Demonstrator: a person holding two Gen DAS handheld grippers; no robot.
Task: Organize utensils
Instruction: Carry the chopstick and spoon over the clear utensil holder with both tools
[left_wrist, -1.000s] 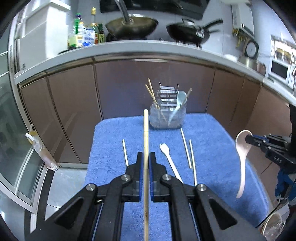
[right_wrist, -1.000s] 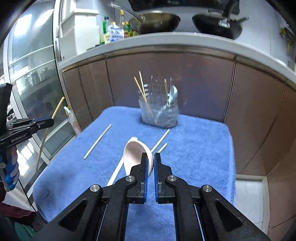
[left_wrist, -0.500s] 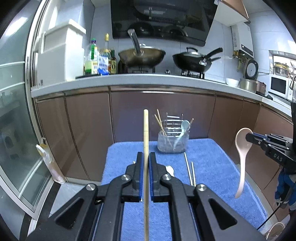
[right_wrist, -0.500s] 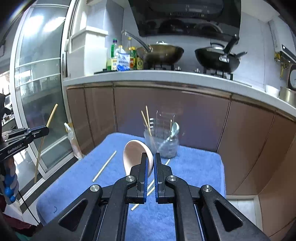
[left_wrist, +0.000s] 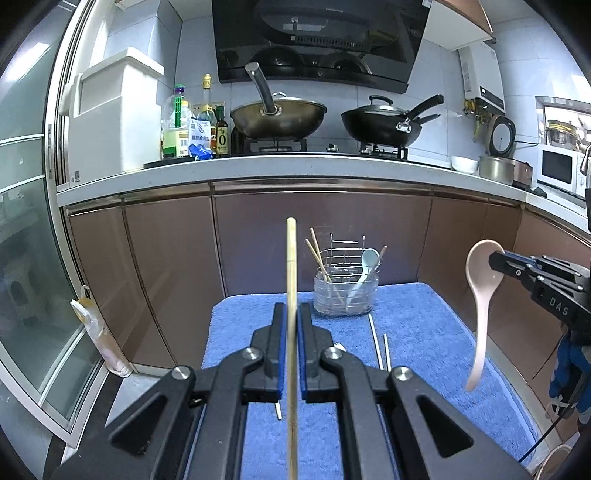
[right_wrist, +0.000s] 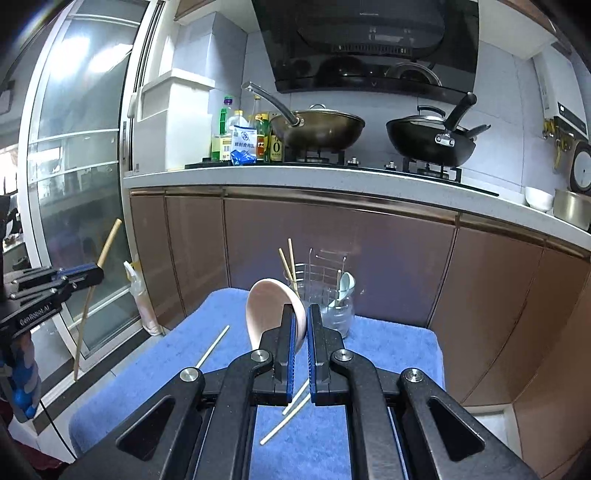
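Observation:
My left gripper (left_wrist: 290, 314) is shut on a wooden chopstick (left_wrist: 290, 266) that stands upright above the blue towel (left_wrist: 424, 332). My right gripper (right_wrist: 301, 317) is shut on the bowl of a pink spoon (right_wrist: 269, 310), held in the air. In the left wrist view the pink spoon (left_wrist: 480, 295) hangs handle down from the right gripper (left_wrist: 496, 260). In the right wrist view the left gripper (right_wrist: 98, 273) holds the chopstick (right_wrist: 96, 280) at the left. A clear utensil holder (left_wrist: 347, 291) with chopsticks and a pale blue spoon (left_wrist: 365, 266) stands at the towel's far edge.
Loose chopsticks (left_wrist: 380, 345) and a white fork (left_wrist: 340, 347) lie on the towel; another chopstick (right_wrist: 212, 347) lies to the left. Brown cabinets (left_wrist: 321, 236) stand behind, under a counter with woks (left_wrist: 279, 118) and bottles. A glass door (right_wrist: 74, 184) is at the left.
Both grippers have risen and tilted up, so the towel sits lower and farther in view. Each keeps its hold, the left on the chopstick, the right on the spoon.

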